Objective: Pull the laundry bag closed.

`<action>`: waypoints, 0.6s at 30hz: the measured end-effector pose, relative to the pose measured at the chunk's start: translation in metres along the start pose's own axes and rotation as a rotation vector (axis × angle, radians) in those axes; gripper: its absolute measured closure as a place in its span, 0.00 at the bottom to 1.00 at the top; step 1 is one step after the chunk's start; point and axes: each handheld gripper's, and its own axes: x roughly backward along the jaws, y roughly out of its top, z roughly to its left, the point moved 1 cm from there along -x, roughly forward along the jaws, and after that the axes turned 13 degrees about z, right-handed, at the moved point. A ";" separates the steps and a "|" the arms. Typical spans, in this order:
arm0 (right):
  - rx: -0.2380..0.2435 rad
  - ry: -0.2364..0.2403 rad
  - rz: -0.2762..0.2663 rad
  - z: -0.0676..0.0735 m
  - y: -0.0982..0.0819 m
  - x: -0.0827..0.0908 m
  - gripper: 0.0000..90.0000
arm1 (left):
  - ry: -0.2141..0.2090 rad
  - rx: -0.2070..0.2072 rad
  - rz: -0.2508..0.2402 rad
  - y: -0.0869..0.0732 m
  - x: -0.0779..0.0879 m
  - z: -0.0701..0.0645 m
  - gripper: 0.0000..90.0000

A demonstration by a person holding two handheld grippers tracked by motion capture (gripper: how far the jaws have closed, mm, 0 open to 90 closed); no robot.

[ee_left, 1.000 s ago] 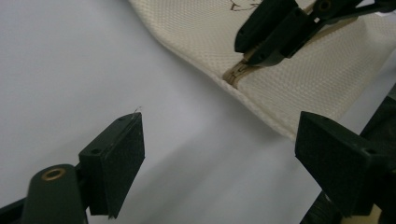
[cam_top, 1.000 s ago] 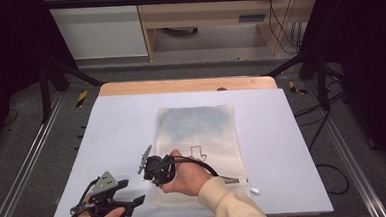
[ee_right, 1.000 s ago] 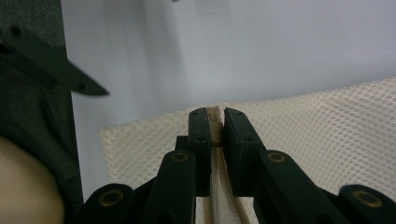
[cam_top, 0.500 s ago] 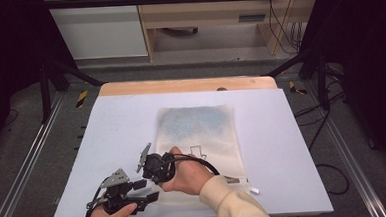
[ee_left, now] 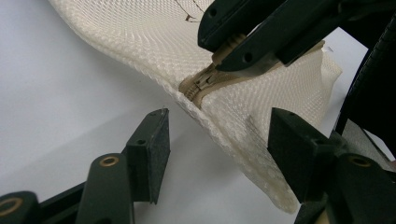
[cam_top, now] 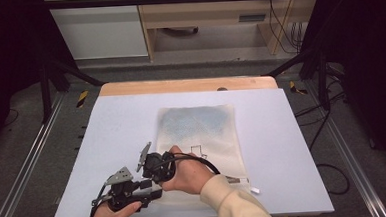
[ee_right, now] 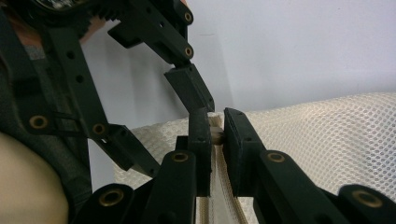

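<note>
I had the cream mesh zip pouch (cam_top: 198,138) lying flat on the pale lavender bench (cam_top: 293,148), its long axis running away from me, its zipped end at my near edge; that near-left corner was where both hands had gathered. My right tongs (ee_right: 215,135) were pinched nearly shut on the tan zipper pull (ee_left: 227,46), jaws either side of it, the tan zipper track (ee_right: 224,196) running down between them toward the camera; in the left gripper view I saw those same jaws come in from above and lift the pull clear of the cloth, the mesh bulging up under it. My left tongs (ee_left: 217,135) stood wide open, holding nothing; one pad (ee_left: 156,144) sat on the bench side, the other pad (ee_left: 294,144) sat over the mesh, and the pouch's folded corner edge lay between them, a little beyond the tips and not yet touched, so far as I could tell. That was the relation that mattered: the corner lay straight ahead of the left tongs, just under the pull, with the zipper line running off to the right along the near edge; I judged the left tongs wanted to close on that corner to anchor it, so the right could draw the pull along the track; a grip too shallow risked slipping off the mesh.
</note>
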 end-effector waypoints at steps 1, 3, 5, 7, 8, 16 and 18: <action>0.001 0.000 -0.003 0.000 0.000 0.000 0.91 | -0.001 0.001 0.003 0.000 -0.002 0.001 0.44; -0.001 0.001 -0.004 0.000 -0.001 0.001 0.91 | -0.003 0.006 0.007 0.001 -0.004 0.002 0.46; 0.002 0.000 -0.002 0.000 -0.001 0.001 0.91 | -0.008 0.012 -0.001 0.001 -0.004 0.004 0.48; 0.000 0.000 -0.004 0.000 -0.001 0.001 0.91 | -0.015 0.020 -0.005 0.001 -0.004 0.006 0.52; 0.000 0.000 -0.004 0.000 -0.001 0.001 0.91 | -0.016 0.020 -0.005 0.001 -0.004 0.006 0.52; 0.007 0.001 -0.010 0.000 -0.001 0.001 0.91 | -0.024 0.018 -0.010 0.003 -0.007 0.007 0.62; 0.003 -0.002 -0.008 0.000 -0.001 0.001 0.91 | -0.022 0.013 -0.011 0.003 -0.007 0.008 0.64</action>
